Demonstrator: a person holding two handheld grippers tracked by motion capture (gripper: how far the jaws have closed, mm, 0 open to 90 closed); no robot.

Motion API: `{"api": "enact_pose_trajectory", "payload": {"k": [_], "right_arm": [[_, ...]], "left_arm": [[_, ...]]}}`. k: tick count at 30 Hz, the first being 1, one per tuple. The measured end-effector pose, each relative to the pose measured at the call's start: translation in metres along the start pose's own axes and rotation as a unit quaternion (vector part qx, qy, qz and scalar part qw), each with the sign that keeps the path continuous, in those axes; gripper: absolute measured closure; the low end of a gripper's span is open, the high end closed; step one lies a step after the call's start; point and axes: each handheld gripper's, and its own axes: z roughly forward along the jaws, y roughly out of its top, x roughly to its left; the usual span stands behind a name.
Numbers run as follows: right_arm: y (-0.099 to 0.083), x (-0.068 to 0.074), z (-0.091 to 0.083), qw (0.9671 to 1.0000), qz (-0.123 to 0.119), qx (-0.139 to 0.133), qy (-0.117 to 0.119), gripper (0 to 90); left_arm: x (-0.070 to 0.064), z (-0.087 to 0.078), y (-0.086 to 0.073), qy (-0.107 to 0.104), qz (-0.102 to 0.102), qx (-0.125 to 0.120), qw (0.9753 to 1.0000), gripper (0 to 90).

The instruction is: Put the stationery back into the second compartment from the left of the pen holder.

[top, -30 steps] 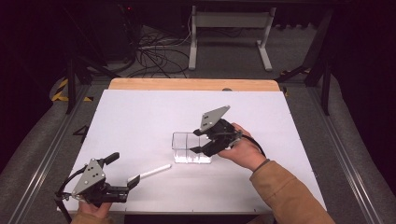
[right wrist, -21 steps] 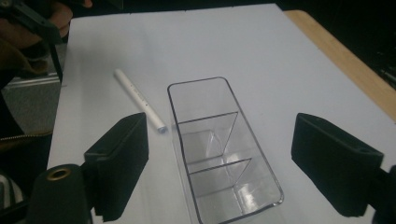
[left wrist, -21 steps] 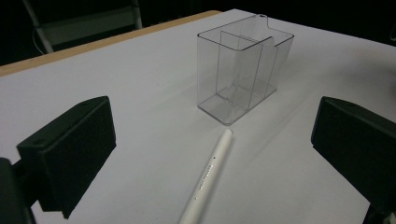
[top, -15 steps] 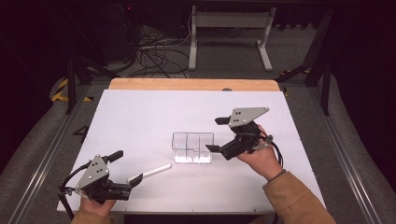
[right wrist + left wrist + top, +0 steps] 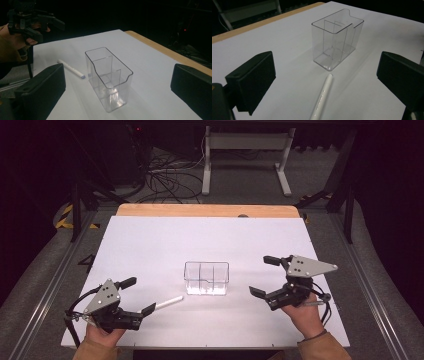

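A clear plastic box point(image 5: 206, 278) with inner dividers stands upright mid-table, also seen in the left gripper view point(image 5: 336, 40) and the right gripper view point(image 5: 108, 77). A white pen point(image 5: 167, 303) lies flat just left of the box, its tip close to the box's base point(image 5: 322, 97) point(image 5: 71, 68). My left gripper point(image 5: 139, 295) rests open at the front left, with the pen's near end lying between its jaws, untouched. My right gripper point(image 5: 260, 276) is open and holds nothing, a short way right of the box and pointing at it.
The white table top point(image 5: 150, 245) ends in a wooden strip point(image 5: 200, 210) at the far edge. Beyond it are floor cables point(image 5: 165, 180) and a white desk frame point(image 5: 245, 155). Metal rails run along both sides of the table.
My right gripper has drawn back from the box, moving right and toward the front edge, with its jaws open. The box stays put. The left gripper and pen have barely shifted.
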Motion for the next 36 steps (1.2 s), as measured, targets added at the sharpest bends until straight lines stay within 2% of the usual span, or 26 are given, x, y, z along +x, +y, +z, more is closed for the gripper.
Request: {"api": "enact_pose_trajectory", "payload": {"k": [5,9,14,18,22,25,28,31,36], "right_arm": [[-0.021,0.001,-0.015,0.9995,0.013,-0.003,-0.029,0.0],[-0.038,0.002,-0.023,0.9988,0.031,-0.008,-0.038,0.0],[-0.057,0.004,-0.030,0.9978,0.037,-0.005,-0.055,0.2],[-0.069,0.007,-0.032,0.9967,0.038,-0.006,-0.071,1.2],[-0.079,0.007,-0.027,0.9962,0.040,0.003,-0.077,1.5],[-0.083,0.007,-0.025,0.9962,0.041,0.011,-0.077,2.0],[-0.085,0.007,-0.024,0.9963,0.040,0.011,-0.075,2.4],[-0.085,0.006,-0.027,0.9959,0.041,0.009,-0.080,2.7],[-0.087,0.005,-0.029,0.9956,0.044,0.006,-0.082,3.0]], "left_arm": [[0.004,0.003,0.009,-0.013,-0.004,0.012,0.9998,3.4],[0.004,0.003,0.016,-0.014,0.005,0.015,0.9998,3.4],[0.005,0.002,0.021,-0.019,0.009,0.017,0.9996,3.4],[0.005,0.003,0.023,-0.026,0.014,0.028,0.9992,4.7],[0.006,0.007,0.026,-0.036,0.016,0.048,0.9981,7.3],[0.008,0.011,0.027,-0.049,0.009,0.065,0.9966,10.5],[0.012,0.016,0.029,-0.068,-0.001,0.089,0.9937,12.9],[0.014,0.020,0.029,-0.075,0.002,0.101,0.9921,16.9],[0.014,0.031,0.029,-0.068,0.025,0.131,0.9887,19.3]]}}
